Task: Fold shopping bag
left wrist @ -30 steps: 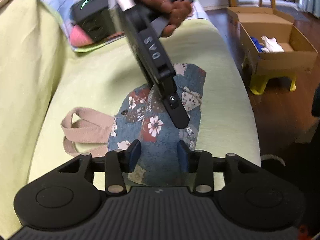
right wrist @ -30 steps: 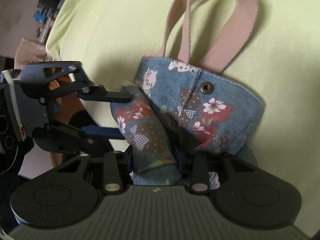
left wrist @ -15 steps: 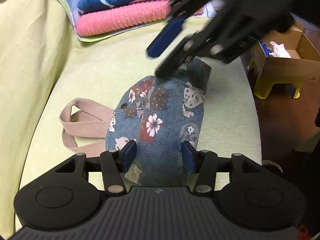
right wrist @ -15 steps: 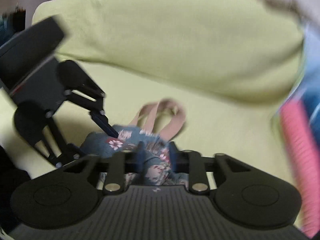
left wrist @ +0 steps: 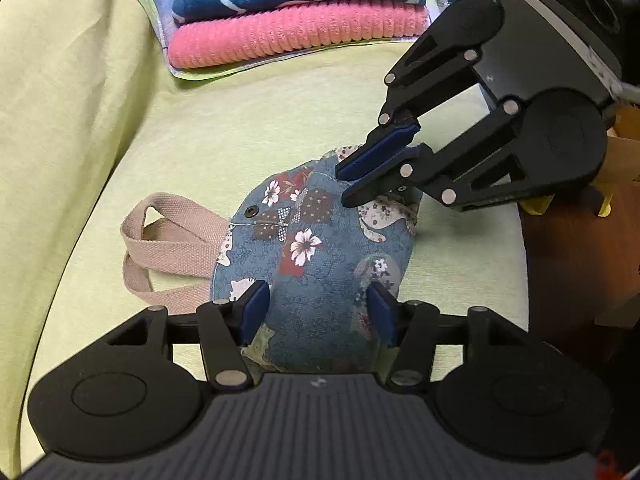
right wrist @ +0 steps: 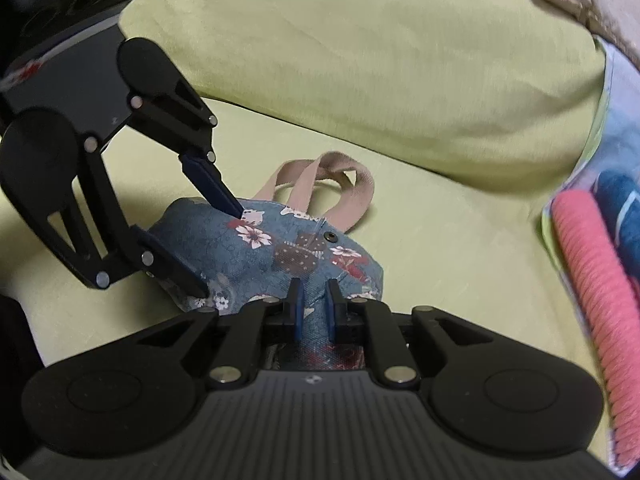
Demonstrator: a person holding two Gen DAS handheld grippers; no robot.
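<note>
A blue floral shopping bag [left wrist: 312, 248], folded into a thick bundle, lies on the yellow-green sofa seat [left wrist: 240, 128]. Its beige handles [left wrist: 176, 232] stick out to the left. My left gripper [left wrist: 318, 310] holds the near end, its blue pads pressing either side of the bundle. My right gripper [left wrist: 346, 184] comes in from the right, its fingers nearly together on the far edge. In the right wrist view the bag [right wrist: 280, 248] runs between the narrow fingers of my right gripper [right wrist: 314, 308], and my left gripper [right wrist: 219, 249] spans the bag's other end. The handles [right wrist: 320, 176] lie beyond.
Folded pink and blue towels [left wrist: 296, 32] are stacked at the far end of the seat, also seen as towels [right wrist: 588, 272] on the right. The sofa backrest [right wrist: 360, 60] rises behind the bag. The seat edge drops to a brown floor [left wrist: 580, 260] on the right.
My right gripper swung from over the bag's middle to its far right edge and narrowed onto the fabric. The rolled-up part now lies lower. My left gripper kept its hold.
</note>
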